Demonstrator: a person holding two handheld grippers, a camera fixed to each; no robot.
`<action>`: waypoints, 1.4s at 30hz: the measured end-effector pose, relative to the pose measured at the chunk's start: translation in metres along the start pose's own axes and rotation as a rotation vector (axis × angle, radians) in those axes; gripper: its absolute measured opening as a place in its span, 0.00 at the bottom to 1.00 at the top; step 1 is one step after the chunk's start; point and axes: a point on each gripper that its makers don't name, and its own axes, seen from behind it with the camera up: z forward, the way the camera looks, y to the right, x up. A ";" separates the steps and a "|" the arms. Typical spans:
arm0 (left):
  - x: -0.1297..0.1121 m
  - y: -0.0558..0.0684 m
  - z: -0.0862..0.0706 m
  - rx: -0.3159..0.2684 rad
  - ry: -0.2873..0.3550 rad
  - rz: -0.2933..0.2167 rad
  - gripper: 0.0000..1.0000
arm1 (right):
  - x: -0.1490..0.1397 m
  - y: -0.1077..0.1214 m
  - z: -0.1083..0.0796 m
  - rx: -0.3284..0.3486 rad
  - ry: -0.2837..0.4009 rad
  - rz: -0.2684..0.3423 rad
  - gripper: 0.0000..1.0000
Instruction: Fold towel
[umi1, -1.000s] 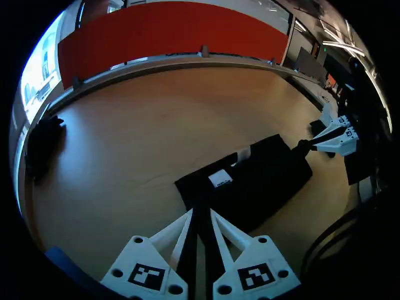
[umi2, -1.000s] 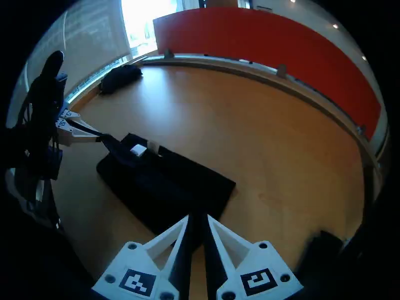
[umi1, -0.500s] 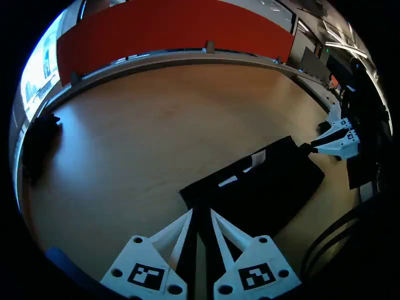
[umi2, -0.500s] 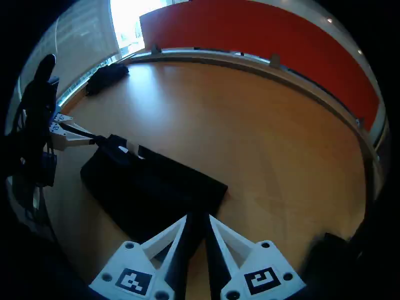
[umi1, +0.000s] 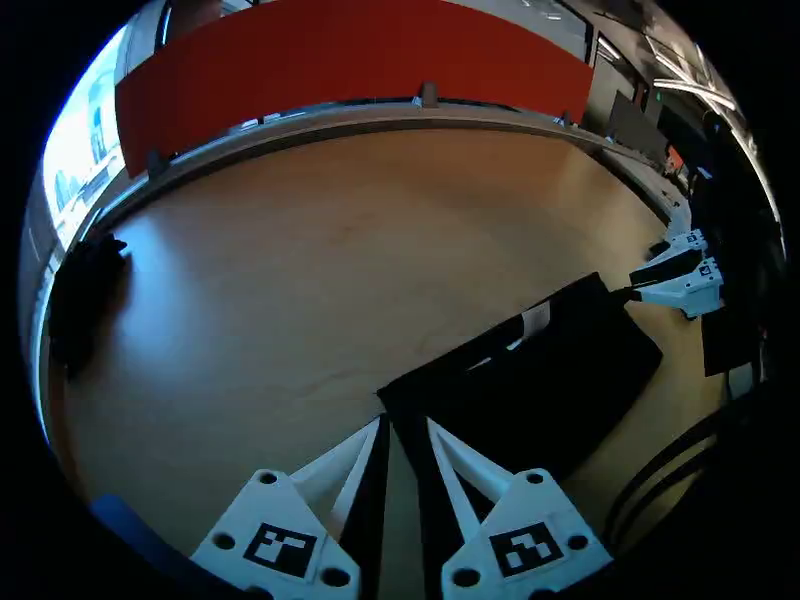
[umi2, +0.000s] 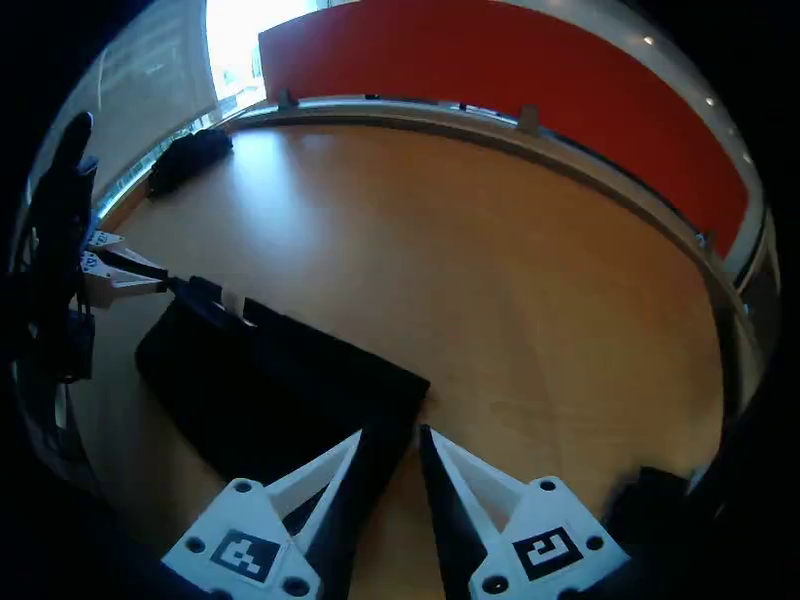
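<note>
Left gripper view: the left gripper (umi1: 405, 425) reaches low over the table, fingers slightly parted at the near corner of the black towel (umi1: 540, 380), which lies folded flat toward 4 o'clock. At the opposite corner the right gripper (umi2: 410, 440) is spread wider. The wooden table (umi1: 300, 250) runs to a red partition (umi1: 340, 60) at 12 o'clock. Half a second ago both pairs of fingers were pressed together.
</note>
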 end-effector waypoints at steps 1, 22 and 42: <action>0.000 -0.001 0.000 0.003 0.002 -0.002 0.19 | 0.001 0.002 0.001 -0.007 0.003 0.001 0.39; 0.000 -0.009 -0.015 0.024 0.019 -0.024 0.89 | 0.013 0.007 -0.011 -0.041 0.062 0.024 0.88; -0.018 -0.007 -0.043 0.067 0.032 -0.049 0.90 | -0.008 -0.011 -0.035 -0.028 0.072 0.003 0.89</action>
